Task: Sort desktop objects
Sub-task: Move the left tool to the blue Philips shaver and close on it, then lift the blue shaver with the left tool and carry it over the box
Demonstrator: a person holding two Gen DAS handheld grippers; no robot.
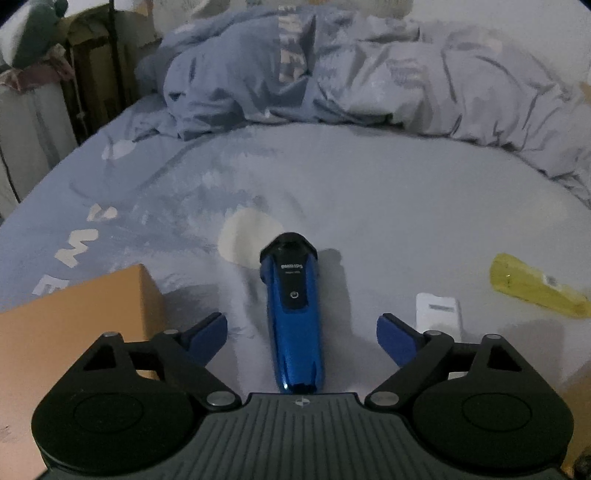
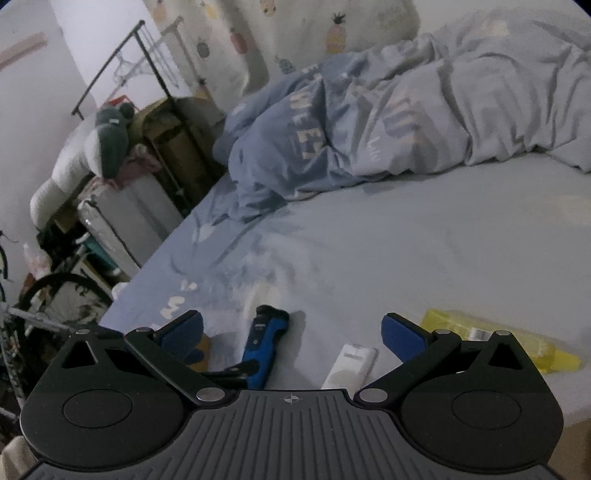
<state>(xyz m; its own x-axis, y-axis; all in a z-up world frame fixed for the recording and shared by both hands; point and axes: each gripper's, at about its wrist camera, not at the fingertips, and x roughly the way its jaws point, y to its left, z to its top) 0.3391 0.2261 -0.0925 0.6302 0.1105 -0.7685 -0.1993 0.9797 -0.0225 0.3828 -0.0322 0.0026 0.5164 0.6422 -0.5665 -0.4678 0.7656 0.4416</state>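
Blue shaver (image 1: 293,317) lying on bedsheet (image 1: 388,206) between wide-apart left gripper (image 1: 301,332) fingers, untouched; right gripper (image 2: 291,338) wide, holding nothing.

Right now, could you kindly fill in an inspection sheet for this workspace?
Surface: bed sheet, light blue, printed, wrinkled.
Job's things: blue shaver lying lengthwise between the left fingers; white box and yellow packet to its right; cardboard box on its left.
Clutter: bunched duvet at the far end.
Grippers: left gripper open, pads clear of the shaver; right gripper open, empty.
Cables: nothing seen.
Surroundings: clothes rack, plush toy, pineapple curtain.
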